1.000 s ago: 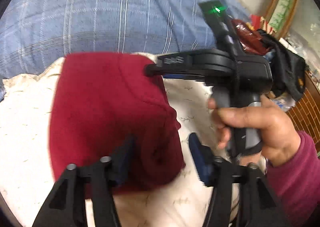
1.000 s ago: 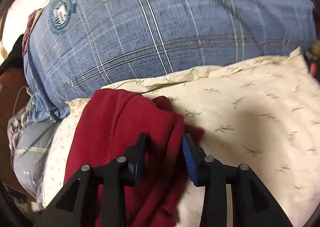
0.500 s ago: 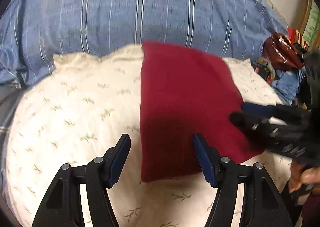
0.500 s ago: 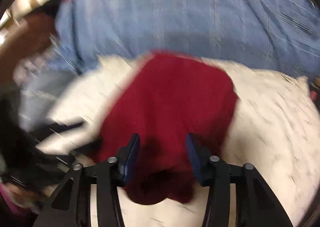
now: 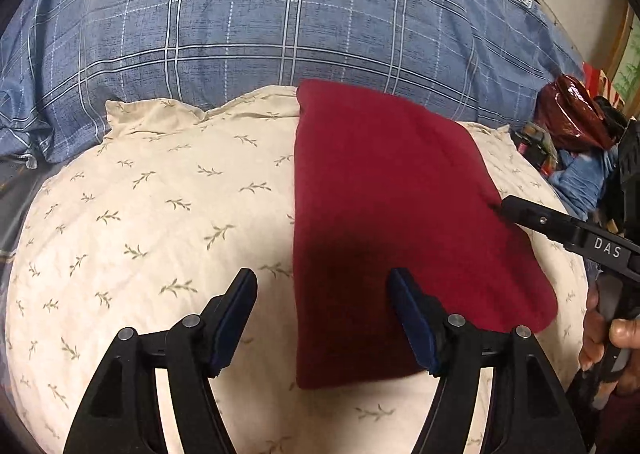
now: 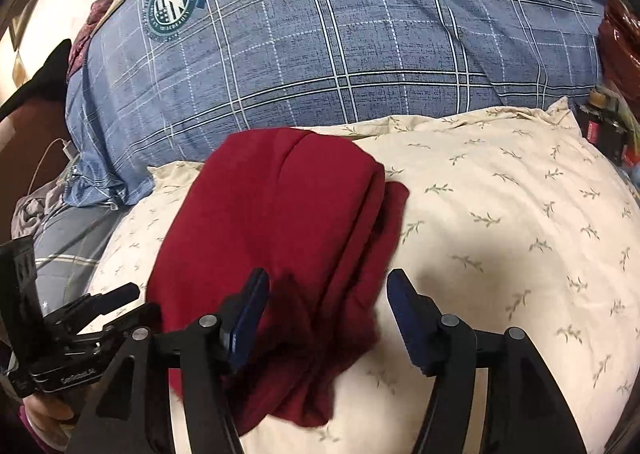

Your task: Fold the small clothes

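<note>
A folded dark red garment (image 5: 384, 214) lies flat on a cream pillow with a leaf print (image 5: 160, 214). My left gripper (image 5: 324, 318) is open and empty, hovering over the garment's near left edge. The right gripper's finger tip (image 5: 520, 212) reaches in at the garment's right edge. In the right wrist view the red garment (image 6: 280, 230) shows its layered folded edges. My right gripper (image 6: 328, 318) is open above its near end, holding nothing. The left gripper (image 6: 96, 314) shows at the left.
A blue plaid duvet (image 5: 280, 14) rises behind the pillow. A dark red bag (image 5: 576, 114) and cluttered items (image 5: 576, 174) sit at the right. A white cable (image 6: 52, 158) and grey cloth (image 6: 32, 210) lie at the left in the right wrist view.
Both grippers have let go of the red garment and drawn back from it. The garment now lies folded flat on the pillow. Both jaws stand wider open.
</note>
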